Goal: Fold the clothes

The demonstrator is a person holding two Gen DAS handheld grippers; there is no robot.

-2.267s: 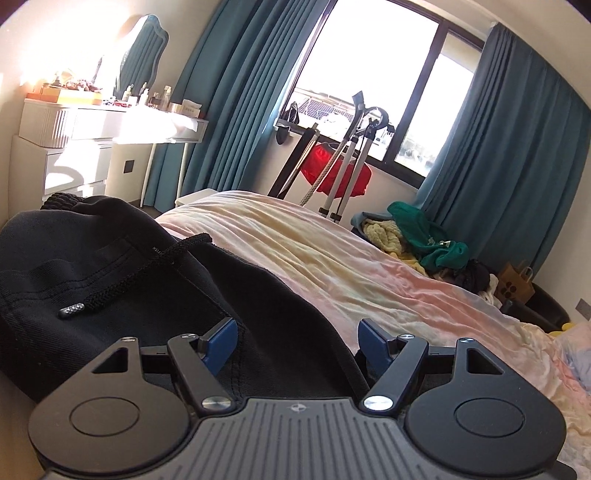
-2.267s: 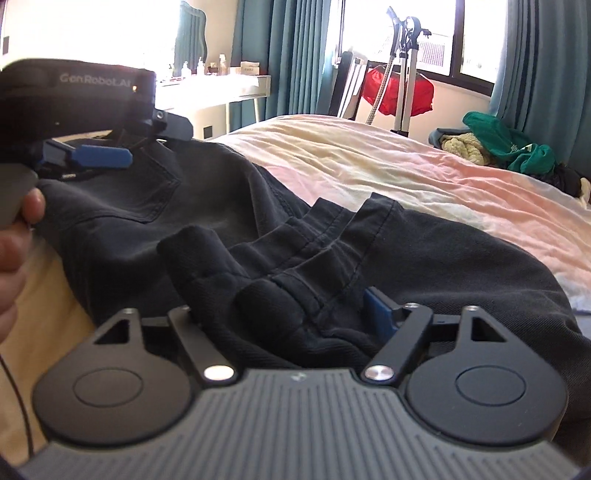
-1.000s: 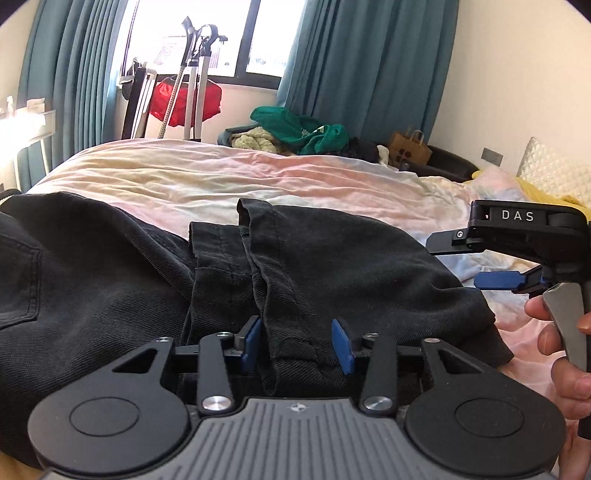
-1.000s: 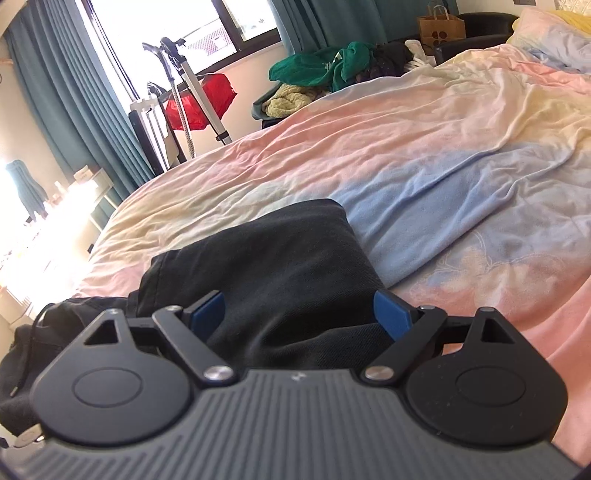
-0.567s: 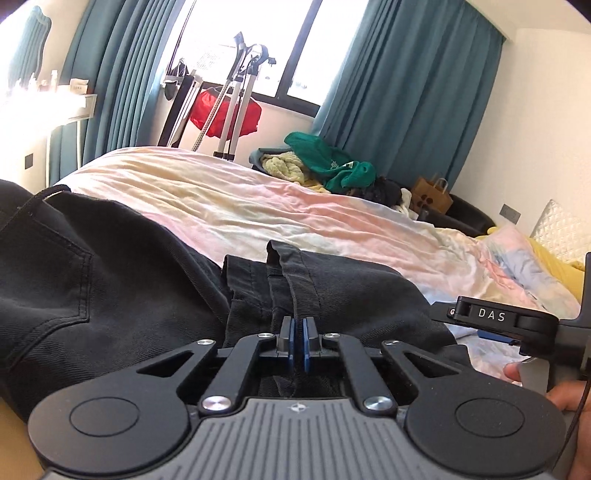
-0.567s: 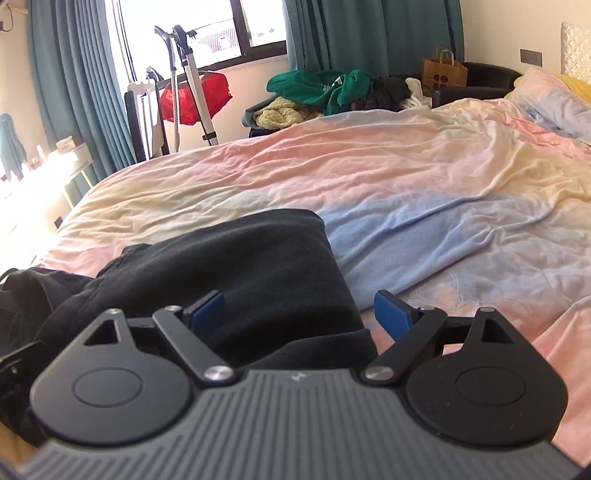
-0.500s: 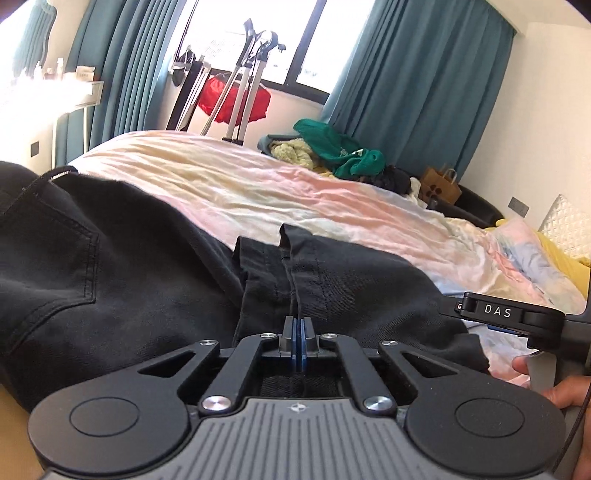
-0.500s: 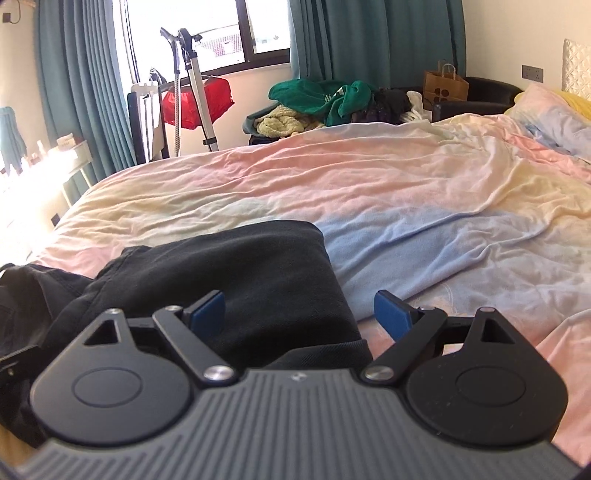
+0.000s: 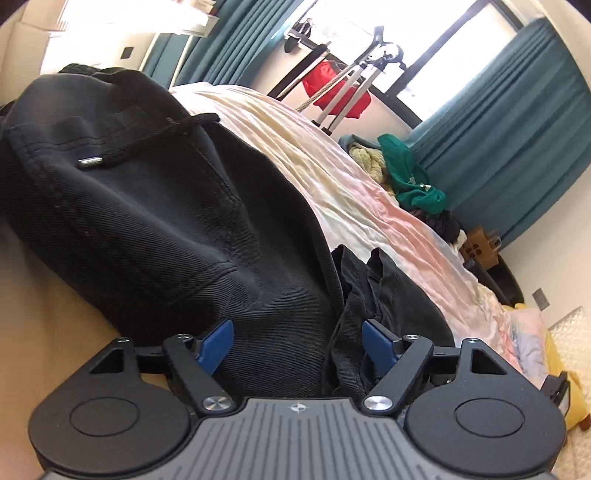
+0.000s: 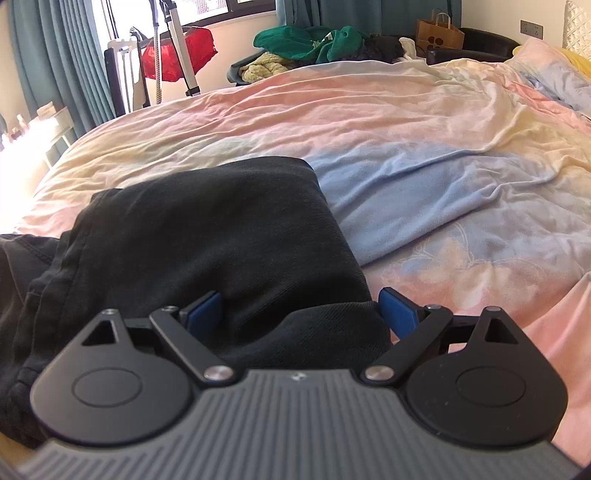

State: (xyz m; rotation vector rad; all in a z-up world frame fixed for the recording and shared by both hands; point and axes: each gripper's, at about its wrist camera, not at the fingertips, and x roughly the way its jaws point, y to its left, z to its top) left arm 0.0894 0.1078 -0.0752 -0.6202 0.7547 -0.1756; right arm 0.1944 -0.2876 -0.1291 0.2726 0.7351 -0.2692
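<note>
Black trousers (image 9: 155,221) lie folded on the bed, with a back pocket and a drawstring with a metal tip (image 9: 90,161) near the waistband at the upper left. My left gripper (image 9: 297,341) is open, its blue pads on either side of the trouser fabric near the leg hems (image 9: 373,273). In the right wrist view the folded end of the trousers (image 10: 207,229) lies on the sheet. My right gripper (image 10: 301,308) is open wide with the fold's near edge between its pads.
The bed has a pastel pink, yellow and blue sheet (image 10: 424,147). Beyond it are a pile of green and yellow clothes (image 10: 306,44), a red bag on a stand (image 10: 173,55), a paper bag (image 10: 439,33), teal curtains and a white dresser at the left.
My left gripper, shut on the trouser hem half a second ago, has opened and swung left toward the waistband and pocket. My right gripper stays open at the fold.
</note>
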